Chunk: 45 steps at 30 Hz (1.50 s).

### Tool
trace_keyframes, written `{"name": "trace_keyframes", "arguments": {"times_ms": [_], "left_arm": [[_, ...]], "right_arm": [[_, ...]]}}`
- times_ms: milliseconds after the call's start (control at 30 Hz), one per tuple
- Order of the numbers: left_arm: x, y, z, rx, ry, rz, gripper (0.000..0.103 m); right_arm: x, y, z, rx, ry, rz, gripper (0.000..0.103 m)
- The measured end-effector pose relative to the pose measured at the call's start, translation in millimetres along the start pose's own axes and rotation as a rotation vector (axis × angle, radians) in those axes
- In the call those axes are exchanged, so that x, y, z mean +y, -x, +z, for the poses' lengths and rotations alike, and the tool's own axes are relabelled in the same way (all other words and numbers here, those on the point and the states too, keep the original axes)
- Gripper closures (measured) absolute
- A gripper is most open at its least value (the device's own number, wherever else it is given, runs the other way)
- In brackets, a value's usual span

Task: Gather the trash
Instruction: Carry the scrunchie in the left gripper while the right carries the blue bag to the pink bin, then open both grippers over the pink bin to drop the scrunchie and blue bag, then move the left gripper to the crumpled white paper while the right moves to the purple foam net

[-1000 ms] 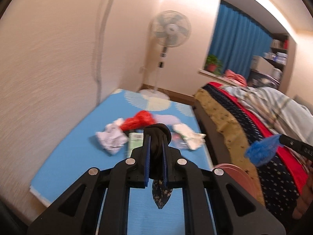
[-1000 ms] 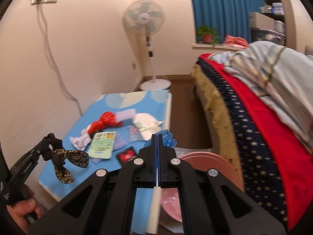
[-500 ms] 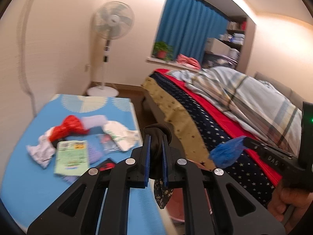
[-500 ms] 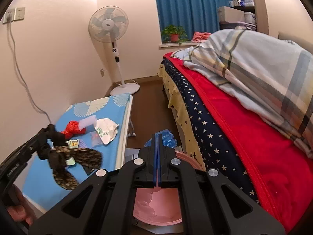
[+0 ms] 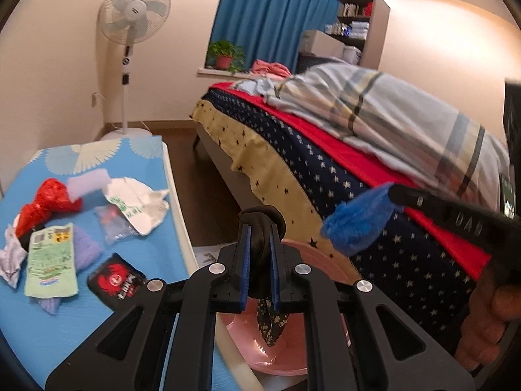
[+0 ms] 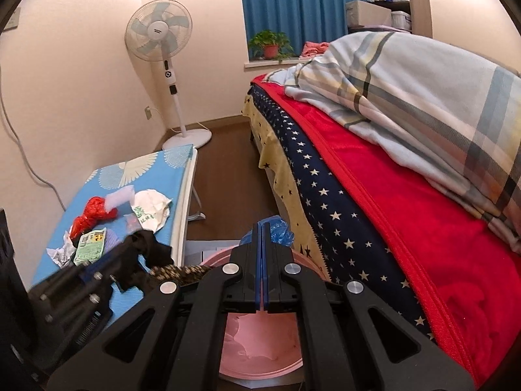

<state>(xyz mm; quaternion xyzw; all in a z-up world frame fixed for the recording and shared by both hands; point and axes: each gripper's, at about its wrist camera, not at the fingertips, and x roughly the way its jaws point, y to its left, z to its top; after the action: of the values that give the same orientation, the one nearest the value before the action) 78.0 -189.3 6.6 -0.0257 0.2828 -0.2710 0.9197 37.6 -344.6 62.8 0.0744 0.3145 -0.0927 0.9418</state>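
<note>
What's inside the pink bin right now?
The pink bin shows a mostly bare pink floor, with perhaps a pale scrap. The gripper bodies cover much of it. The dark floral cloth hangs above the bin, not in it.

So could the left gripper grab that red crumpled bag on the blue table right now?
Probably not yet. The left gripper is shut on a dark patterned cloth over the pink bin, so it has no free grip. The red bag itself lies uncovered on the table.

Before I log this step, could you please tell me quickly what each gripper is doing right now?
Left gripper: shut on the dark patterned cloth, above the pink bin.
Right gripper: shut on the crumpled blue plastic.
</note>
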Motion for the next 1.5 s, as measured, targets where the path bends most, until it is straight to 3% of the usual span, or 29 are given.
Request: {"name": "trace_keyframes", "arguments": {"times_ms": [333, 400, 433, 467, 500, 567, 600, 1200, 1500], "left_arm": [[5, -17, -8, 0.047, 0.018, -0.025, 0.091], [6, -17, -8, 0.051, 0.022, -0.027, 0.084], [6, -17, -8, 0.051, 0.024, -0.026, 0.074], [6, -16, -7, 0.048, 0.026, -0.024, 0.070], [6, -16, -7, 0.045, 0.027, -0.023, 0.065], [7, -13, -6, 0.042, 0.028, -0.022, 0.065], [8, -12, -5, 0.039, 0.031, -0.022, 0.065], [22, 25, 3, -0.009, 0.039, 0.005, 0.065], [41, 62, 20, -0.050, 0.041, 0.053, 0.065]], "right_arm": [[3, -9, -2, 0.018, 0.019, -0.029, 0.102], [1, -10, -2, 0.020, 0.010, -0.043, 0.099], [0, -10, -2, 0.021, 0.006, -0.047, 0.099], [-1, -10, -2, 0.023, 0.000, -0.049, 0.094], [-1, -10, -3, 0.023, -0.005, -0.055, 0.083], [-3, -8, -2, 0.012, -0.013, -0.066, 0.063], [-3, -7, -2, 0.008, -0.014, -0.069, 0.061], [5, 12, -1, -0.055, -0.008, -0.033, 0.061], [24, 31, 6, -0.128, -0.001, 0.057, 0.064]]}}
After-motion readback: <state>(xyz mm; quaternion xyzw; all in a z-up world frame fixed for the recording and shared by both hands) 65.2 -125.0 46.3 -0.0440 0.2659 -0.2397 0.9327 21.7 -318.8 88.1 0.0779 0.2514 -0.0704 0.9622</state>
